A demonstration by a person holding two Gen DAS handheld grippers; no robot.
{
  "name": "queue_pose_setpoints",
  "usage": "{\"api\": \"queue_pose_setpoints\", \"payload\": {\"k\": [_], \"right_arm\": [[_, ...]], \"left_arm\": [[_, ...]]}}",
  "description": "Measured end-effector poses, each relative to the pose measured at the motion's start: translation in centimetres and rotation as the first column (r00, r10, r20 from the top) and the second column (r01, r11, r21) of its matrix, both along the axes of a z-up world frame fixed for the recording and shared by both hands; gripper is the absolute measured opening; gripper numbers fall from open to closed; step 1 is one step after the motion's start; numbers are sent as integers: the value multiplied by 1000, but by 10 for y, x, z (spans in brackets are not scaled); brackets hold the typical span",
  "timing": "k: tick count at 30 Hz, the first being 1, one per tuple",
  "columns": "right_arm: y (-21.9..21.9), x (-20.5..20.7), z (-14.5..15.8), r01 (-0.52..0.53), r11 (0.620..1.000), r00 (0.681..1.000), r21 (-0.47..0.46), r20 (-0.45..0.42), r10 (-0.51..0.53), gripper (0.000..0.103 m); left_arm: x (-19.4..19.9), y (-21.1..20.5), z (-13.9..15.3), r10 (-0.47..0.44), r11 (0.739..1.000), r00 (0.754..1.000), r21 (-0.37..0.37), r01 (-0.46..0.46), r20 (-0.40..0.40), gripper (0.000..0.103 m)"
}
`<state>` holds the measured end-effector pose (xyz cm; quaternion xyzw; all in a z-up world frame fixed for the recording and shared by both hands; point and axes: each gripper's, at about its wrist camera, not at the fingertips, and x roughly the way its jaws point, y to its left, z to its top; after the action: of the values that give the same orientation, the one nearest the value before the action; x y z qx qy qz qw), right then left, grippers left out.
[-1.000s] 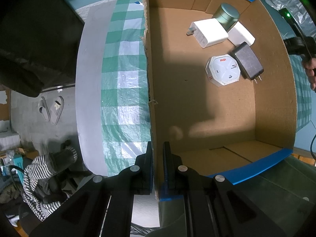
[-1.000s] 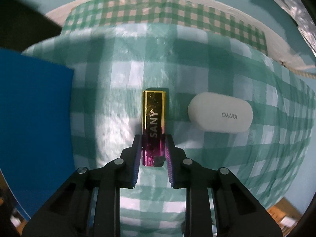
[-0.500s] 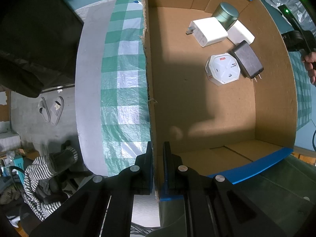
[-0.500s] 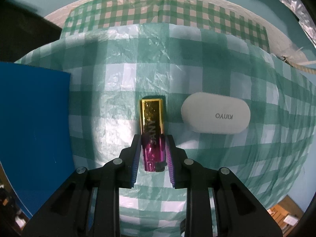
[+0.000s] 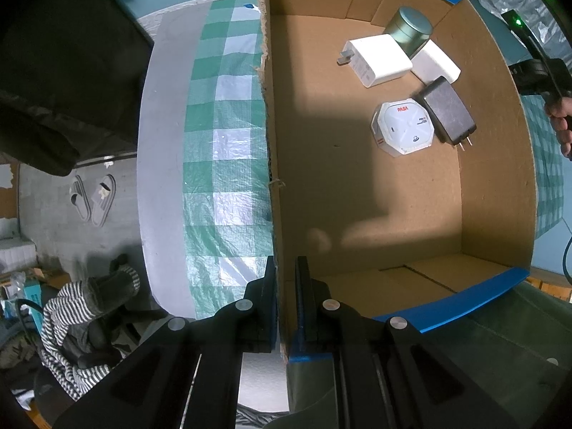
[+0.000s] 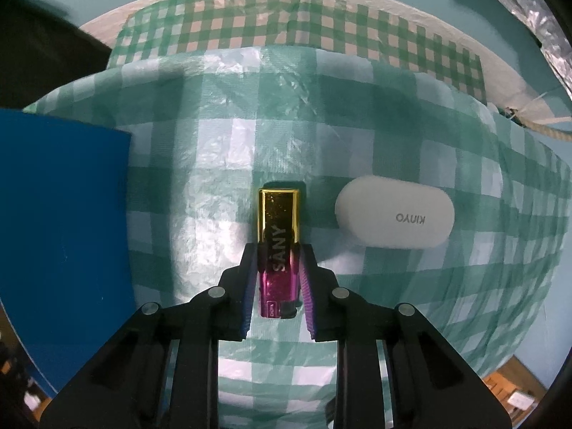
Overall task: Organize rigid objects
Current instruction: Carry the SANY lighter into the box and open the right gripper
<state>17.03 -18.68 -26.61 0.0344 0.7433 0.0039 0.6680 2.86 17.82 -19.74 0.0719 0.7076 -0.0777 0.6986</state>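
Nothing has shifted much vs. 1 s ago: both grippers sit where they were, box contents unchanged; in the R wrist view the lighter and case sit a touch lower in frame than at the start, grip the same.

L wrist view, left to right. Floor w/ slippers (image 5: 93, 203) and striped cloth (image 5: 77, 316) at far left, then table edge w/ checked cloth (image 5: 225, 164). L gripper (image 5: 285, 298) is clamped on the box (image 5: 275, 193) wall, one finger outside, one inside, prob. steadying it. Inside box, far right corner: white charger (image 5: 378, 58), green tin (image 5: 411, 30), white block (image 5: 437, 62) just beside it, hex white box (image 5: 403, 127), black adapter (image 5: 448, 114) touching the hex box. 5 items in. Near half of box floor bare. Person's hand (image 5: 559, 121) at right edge.

R wrist view, left to right. Blue box side (image 6: 64, 236) at left. R gripper (image 6: 279, 282) closed on lighter (image 6: 279, 246), gold/magenta, pads on the magenta end, gold end poking forward. Lighter looks lifted just off cloth (shadow under it), not certain. White case (image 6: 395, 211) lies on cloth just right of lighter, untouched.

Status: well along. Left to do, judging by what shows: carry lighter over to box and drop it in; then fetch white case. Other stray items outside these views: can't tell.
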Motion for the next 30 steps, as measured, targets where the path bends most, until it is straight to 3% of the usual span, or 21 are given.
{"api": "queue_pose_setpoints", "payload": {"k": [12,30], "right_arm": [[3,-22,29,-36,998,999,50,14,35,23],[58,-35,125,-188,972,972,140,166,164,23]], "left_arm": [[-1,1,-1,-3,1000,1000,-1,3,-1,8],[-3,-1,-1,-1,1000,1000,-3,1,0,8]]}}
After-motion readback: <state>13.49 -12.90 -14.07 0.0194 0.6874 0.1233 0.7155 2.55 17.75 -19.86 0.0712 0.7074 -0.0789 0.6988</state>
